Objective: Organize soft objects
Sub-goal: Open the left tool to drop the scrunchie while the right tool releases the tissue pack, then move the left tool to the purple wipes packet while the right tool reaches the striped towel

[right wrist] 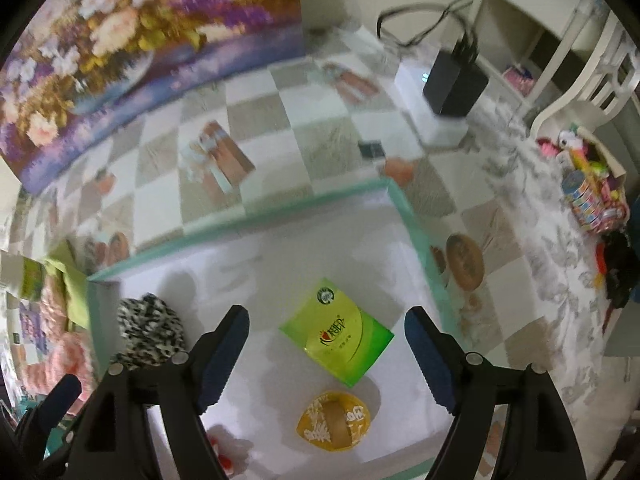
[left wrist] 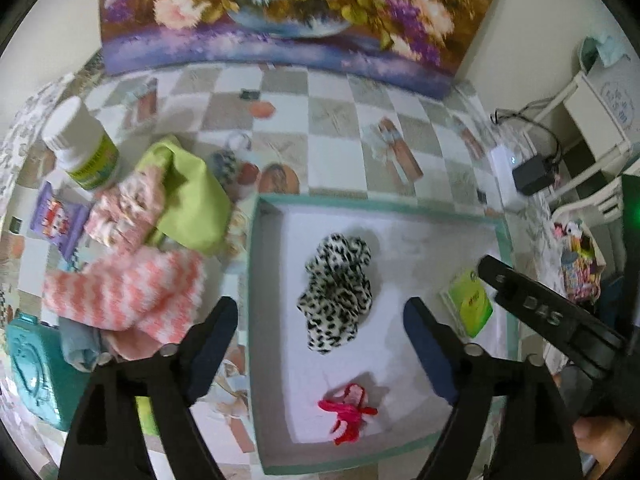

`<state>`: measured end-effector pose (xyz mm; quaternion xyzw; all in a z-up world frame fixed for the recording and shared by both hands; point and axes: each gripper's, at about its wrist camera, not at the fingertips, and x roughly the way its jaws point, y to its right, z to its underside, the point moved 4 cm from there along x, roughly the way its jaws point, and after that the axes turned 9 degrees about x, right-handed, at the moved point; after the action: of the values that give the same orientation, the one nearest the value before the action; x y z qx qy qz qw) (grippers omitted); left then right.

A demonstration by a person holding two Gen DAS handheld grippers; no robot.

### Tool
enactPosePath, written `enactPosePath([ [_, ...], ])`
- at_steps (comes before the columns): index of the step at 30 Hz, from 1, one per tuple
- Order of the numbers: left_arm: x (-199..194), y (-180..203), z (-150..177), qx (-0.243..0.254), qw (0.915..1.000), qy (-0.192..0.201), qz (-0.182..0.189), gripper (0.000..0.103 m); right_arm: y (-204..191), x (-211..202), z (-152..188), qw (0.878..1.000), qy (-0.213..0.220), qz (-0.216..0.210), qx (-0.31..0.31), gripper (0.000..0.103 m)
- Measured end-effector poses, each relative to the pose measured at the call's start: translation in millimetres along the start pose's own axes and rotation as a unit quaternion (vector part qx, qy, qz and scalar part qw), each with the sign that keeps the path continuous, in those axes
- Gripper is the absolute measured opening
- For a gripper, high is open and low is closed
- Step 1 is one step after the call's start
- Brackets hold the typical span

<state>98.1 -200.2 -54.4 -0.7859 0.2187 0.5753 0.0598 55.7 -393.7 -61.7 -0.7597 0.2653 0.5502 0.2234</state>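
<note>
A: Status of both tools?

B: Left gripper point(left wrist: 320, 340) spread wide, nothing between its pads. Right gripper point(right wrist: 326, 350) likewise spread and empty. Both point down over the tray point(left wrist: 256, 264).

A: Location of the soft items?

B: In the tray: spotted plush piece point(left wrist: 338, 292) near centre, red ribbon item point(left wrist: 348, 412) at the near side. Left of the tray, on the checked cloth: pink-and-white fuzzy piece point(left wrist: 124, 292), green cloth point(left wrist: 188, 200), pale pink fabric point(left wrist: 128, 208).

A: Handling?

B: Judged light, limp, compressible. Pinch the fuzzy piece at a thick fold mid-body; expect the ends to droop.

A: Anything unclear?

B: The green packet point(right wrist: 338, 334) and yellow pouch point(right wrist: 334, 420) in the tray look less soft; contents unreadable. A blue fabric point(left wrist: 80, 344) is partly covered by the fuzzy piece and the left finger
</note>
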Motion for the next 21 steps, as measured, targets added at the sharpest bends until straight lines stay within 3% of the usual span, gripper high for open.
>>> enactPosePath([
  [4, -14.2, -12.1, -5.4, -0.001, 0.9996, 0.023, -0.018, 0.094, -0.1, -24.1, -5.9, 0.999, 0.032, -0.009, 0.002, 0.083],
  [9, -29.6, -38.8, -8.8, -0.02, 0.9982, 0.043, -0.037, 0.095, -3.5, -44.0, -9.4, 0.998, 0.055, -0.016, 0.002, 0.085],
  [19, -56.2, -130.7, 0.5, -0.103, 0.9881, 0.069, -0.091, 0.096, -16.7, -37.9, -3.4, 0.999, 0.047, -0.02, -0.011, 0.087],
  [21, -61.7, -152.5, 6.3, -0.124, 0.9845, 0.072, -0.101, 0.097, -20.6, -38.4, -2.6, 0.998, 0.049, -0.022, -0.014, 0.092],
])
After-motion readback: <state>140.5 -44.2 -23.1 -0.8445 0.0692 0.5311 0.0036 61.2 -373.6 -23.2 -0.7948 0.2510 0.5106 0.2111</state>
